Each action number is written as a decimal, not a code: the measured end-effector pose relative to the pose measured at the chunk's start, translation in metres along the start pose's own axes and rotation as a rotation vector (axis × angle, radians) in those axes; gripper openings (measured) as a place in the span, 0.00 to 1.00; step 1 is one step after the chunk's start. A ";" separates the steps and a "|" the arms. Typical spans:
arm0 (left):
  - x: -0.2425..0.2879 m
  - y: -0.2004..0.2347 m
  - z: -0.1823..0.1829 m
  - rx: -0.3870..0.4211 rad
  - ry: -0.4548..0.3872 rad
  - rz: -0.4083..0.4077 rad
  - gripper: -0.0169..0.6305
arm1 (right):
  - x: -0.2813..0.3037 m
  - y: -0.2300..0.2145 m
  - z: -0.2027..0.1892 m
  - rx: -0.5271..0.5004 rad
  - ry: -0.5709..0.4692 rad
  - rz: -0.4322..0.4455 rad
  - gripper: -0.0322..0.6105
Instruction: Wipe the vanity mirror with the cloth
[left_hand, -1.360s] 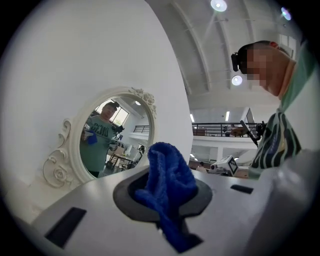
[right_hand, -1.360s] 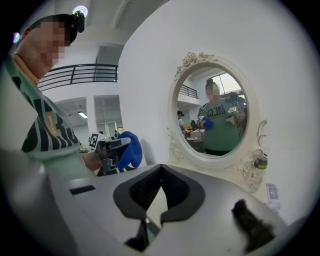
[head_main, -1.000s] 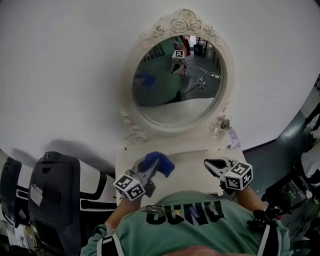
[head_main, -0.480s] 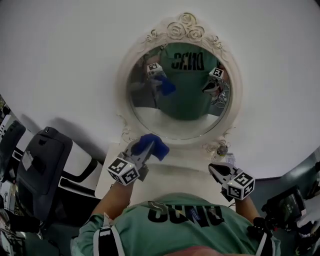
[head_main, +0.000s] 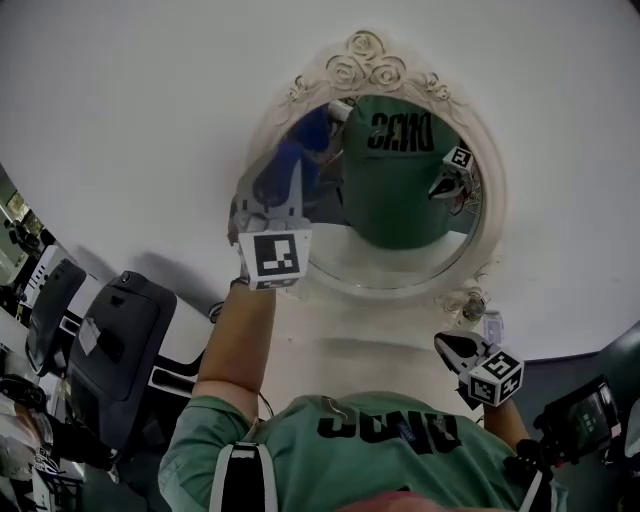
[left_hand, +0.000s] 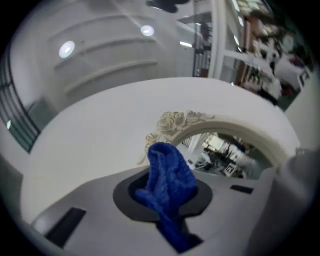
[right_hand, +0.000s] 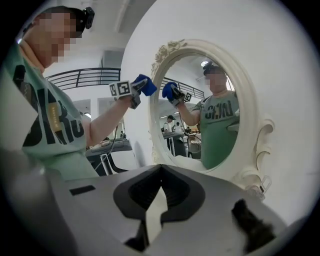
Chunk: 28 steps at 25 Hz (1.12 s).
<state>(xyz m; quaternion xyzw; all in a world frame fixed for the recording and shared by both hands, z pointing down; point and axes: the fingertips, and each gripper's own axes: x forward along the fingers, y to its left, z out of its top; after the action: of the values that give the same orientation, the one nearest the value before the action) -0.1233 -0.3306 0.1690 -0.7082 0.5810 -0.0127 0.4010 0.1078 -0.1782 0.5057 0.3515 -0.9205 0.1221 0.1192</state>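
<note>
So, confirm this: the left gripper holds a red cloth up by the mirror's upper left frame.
Not red: the cloth is blue. The left gripper view shows the left gripper holding it up by the mirror's upper left frame.

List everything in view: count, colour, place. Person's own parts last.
Vanity mirror: one, cream carved oval frame, against the wall above the table.
Cloth: one, blue, between the left gripper's jaws, up by the mirror's upper left.
Table: one, white, below the mirror.
Dark bulky item: one, dark grey, left of the table; cannot tell what it is.
Left gripper: grey, raised, shut on the cloth.
Right gripper: grey, low at the right, shut, empty.
Shirt: green, bottom of the head view.
</note>
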 end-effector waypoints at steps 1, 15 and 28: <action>0.013 0.002 0.003 0.101 0.002 0.035 0.11 | 0.001 0.001 0.002 -0.003 0.005 -0.012 0.07; 0.090 -0.039 0.007 0.491 0.032 0.106 0.11 | -0.035 -0.034 -0.012 0.034 -0.016 -0.131 0.07; 0.118 -0.183 0.085 0.731 -0.154 -0.067 0.10 | -0.037 -0.053 -0.037 0.086 -0.059 -0.104 0.07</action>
<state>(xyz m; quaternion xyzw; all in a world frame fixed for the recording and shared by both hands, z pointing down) 0.1046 -0.3811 0.1654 -0.5359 0.4828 -0.1791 0.6691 0.1754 -0.1829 0.5364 0.4070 -0.8981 0.1449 0.0827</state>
